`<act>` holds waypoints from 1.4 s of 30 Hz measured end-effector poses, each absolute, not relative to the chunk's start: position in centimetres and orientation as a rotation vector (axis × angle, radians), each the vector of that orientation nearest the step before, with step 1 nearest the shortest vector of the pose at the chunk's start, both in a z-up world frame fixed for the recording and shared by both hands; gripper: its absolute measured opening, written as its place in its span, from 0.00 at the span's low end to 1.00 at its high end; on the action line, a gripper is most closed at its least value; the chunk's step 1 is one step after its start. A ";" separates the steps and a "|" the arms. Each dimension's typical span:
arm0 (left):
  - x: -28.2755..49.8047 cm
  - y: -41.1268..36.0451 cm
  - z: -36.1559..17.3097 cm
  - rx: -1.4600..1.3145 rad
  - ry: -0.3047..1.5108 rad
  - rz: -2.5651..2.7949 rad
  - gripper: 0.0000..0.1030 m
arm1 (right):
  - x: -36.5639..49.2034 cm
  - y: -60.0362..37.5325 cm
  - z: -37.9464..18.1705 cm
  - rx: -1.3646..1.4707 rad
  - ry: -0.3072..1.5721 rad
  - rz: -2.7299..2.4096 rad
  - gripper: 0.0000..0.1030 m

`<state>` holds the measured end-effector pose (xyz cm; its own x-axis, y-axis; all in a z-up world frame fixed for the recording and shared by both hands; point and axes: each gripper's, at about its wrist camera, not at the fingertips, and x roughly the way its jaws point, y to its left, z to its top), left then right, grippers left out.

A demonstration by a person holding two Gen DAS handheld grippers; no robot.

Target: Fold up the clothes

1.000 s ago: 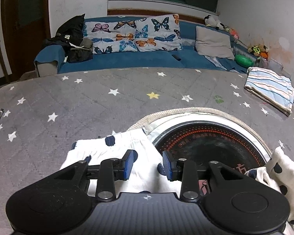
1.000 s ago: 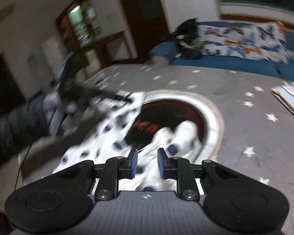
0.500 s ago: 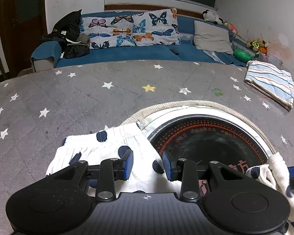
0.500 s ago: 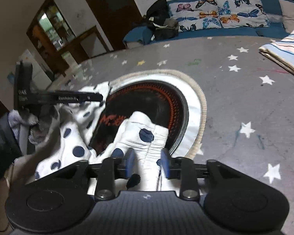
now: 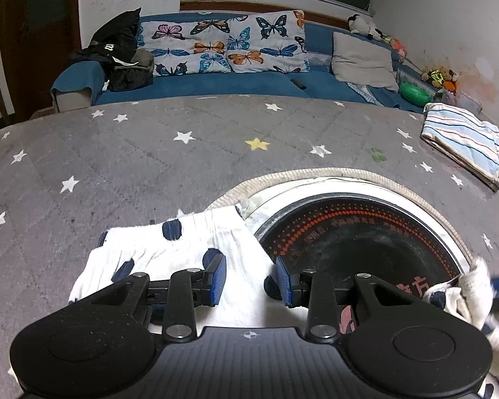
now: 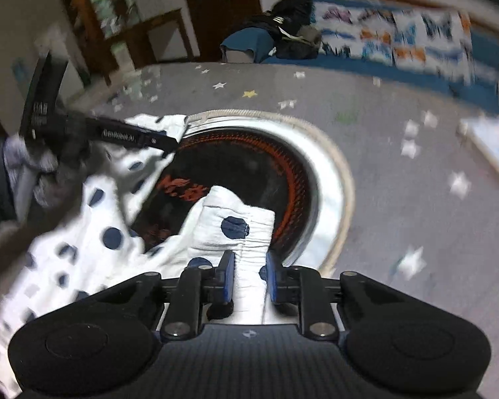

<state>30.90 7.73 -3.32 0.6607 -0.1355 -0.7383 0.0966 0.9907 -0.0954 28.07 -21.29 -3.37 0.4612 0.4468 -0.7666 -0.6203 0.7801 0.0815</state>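
Both tongs work the polka-dot garment [image 6: 229,229]: right tongs [image 6: 249,281] pinch a bunched fold; left tongs [image 5: 249,281] hover wide apart above it, gripping nothing.

White navy-dotted garment [image 5: 189,249] lies rumpled, partly lifted.

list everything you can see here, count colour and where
white garment with navy polka dots: one, spread at the table's near side, partly over the round cooktop
round black cooktop with red markings: one, set in the table centre
grey star-print table cover: one, over the whole table
folded blue-and-white striped cloth: one, far right of the table
blue sofa: one, behind the table
butterfly-print cushions: two, on the sofa
left gripper: open, above the garment
right gripper: shut on a garment fold
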 end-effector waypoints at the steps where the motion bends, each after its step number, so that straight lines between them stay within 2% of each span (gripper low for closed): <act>1: 31.1 7.6 -3.3 -0.047 0.839 -0.132 0.35 | 28.1 -21.0 -2.8 -0.293 0.840 0.648 0.18; 9: 32.8 7.1 -3.3 -0.070 0.836 -0.115 0.33 | 30.7 -20.3 0.6 -0.831 0.481 0.326 0.20; 11: 33.3 6.9 -3.4 -0.067 0.830 -0.105 0.27 | 31.9 -20.9 1.0 -0.837 0.437 0.234 0.24; 13: 33.7 6.8 -3.5 -0.062 0.820 -0.093 0.11 | 32.8 -21.8 1.5 -0.729 0.476 0.238 0.24; 16: 34.3 6.9 -3.5 -0.071 0.803 -0.079 0.04 | 33.5 -23.0 1.1 -0.506 0.602 0.316 0.24; 24: 36.9 8.4 -3.2 -0.162 0.750 -0.037 0.03 | 36.2 -25.0 -4.0 -0.244 0.833 0.402 0.27; 27: 37.7 8.8 -3.3 -0.183 0.739 -0.035 0.03 | 37.9 -25.7 -5.2 -0.154 0.870 0.395 0.29; 32: 38.3 8.4 -3.7 -0.153 0.713 -0.031 0.04 | 40.0 -24.8 -5.9 -0.139 0.819 0.375 0.37; 36: 38.5 8.1 -3.8 -0.133 0.698 -0.035 0.07 | 40.6 -24.7 -5.8 -0.133 0.798 0.369 0.44; 38: 38.2 8.2 -3.7 -0.134 0.691 -0.045 0.09 | 40.4 -24.7 -5.4 -0.143 0.793 0.374 0.44; 41: 37.3 8.4 -3.1 -0.136 0.671 -0.067 0.19 | 40.0 -24.8 -4.9 -0.158 0.785 0.381 0.48; 42: 36.9 8.4 -2.9 -0.136 0.664 -0.076 0.25 | 39.9 -24.8 -4.7 -0.163 0.783 0.383 0.50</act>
